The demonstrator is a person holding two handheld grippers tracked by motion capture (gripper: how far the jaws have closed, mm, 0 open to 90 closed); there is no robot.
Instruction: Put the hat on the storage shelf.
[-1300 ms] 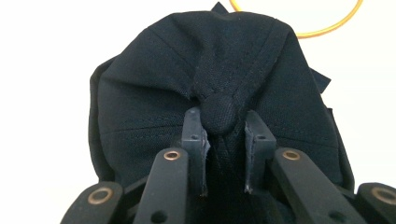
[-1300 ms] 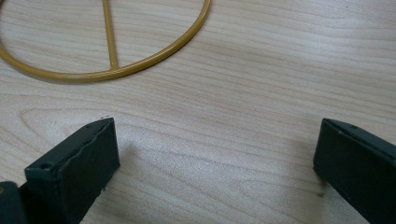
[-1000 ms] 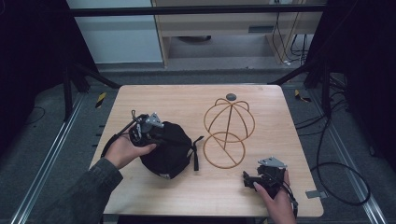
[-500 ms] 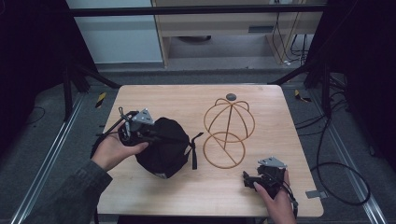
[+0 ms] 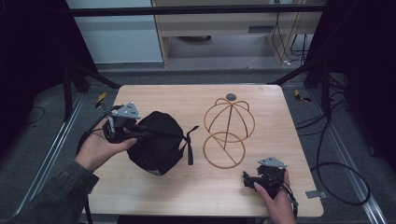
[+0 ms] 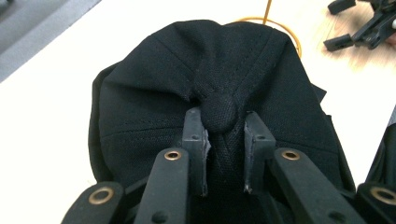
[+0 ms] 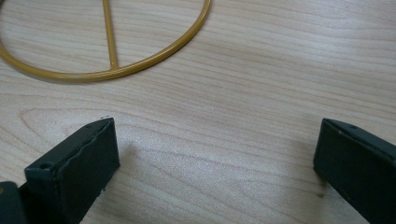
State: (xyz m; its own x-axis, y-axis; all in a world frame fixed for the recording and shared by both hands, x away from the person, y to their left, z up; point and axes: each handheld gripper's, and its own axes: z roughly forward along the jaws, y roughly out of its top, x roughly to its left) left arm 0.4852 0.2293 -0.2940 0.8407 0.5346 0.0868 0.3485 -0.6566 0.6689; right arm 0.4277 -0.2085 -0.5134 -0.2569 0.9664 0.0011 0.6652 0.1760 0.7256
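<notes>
Left gripper [image 6: 223, 140] pinches crown fabric of black soft cloth cap [image 6: 219, 88] just beside its top button [image 6: 219, 112]; cap rests on light wooden counter [image 5: 187, 186], left of gold wire dome-shaped hat stand [image 5: 227, 130]. Judgement: cap light, limp, folds easy, not fragile; hold at button seam good, fabric thick there. Right gripper [image 7: 215, 163] open wide, empty, low over counter near stand base ring [image 7: 112, 70].
</notes>
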